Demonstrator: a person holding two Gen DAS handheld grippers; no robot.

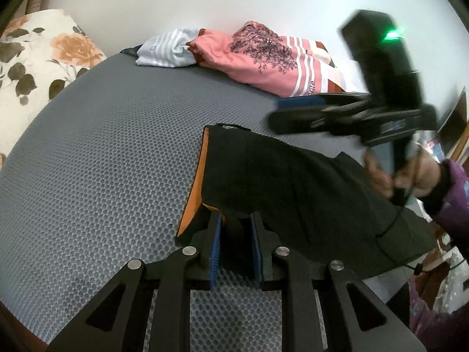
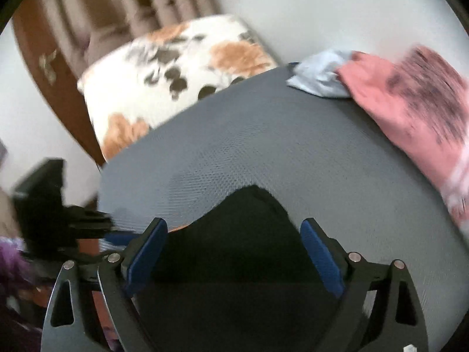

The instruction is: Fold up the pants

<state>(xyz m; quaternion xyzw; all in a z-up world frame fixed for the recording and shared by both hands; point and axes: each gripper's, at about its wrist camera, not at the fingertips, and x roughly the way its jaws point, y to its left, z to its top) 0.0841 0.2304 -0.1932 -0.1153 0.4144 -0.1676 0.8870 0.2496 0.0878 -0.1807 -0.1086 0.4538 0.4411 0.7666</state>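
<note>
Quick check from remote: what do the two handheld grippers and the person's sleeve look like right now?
Both the left gripper and the right gripper are matte black linkages with silver pivot pins and blue ribbed finger pads. The right unit's boxy black body shows a green indicator light. The person wears a purple sleeve.

Pants [image 1: 281, 182]: one pair, black fabric with an orange lining or inner face showing along the left edge and at the near left corner. Lying partly folded on the near right part of the grey textured mat, running from mid-mat toward the right edge. A thin black cord trails at the right end. In the right wrist view, a dark bunched mound [image 2: 249, 234].
</note>
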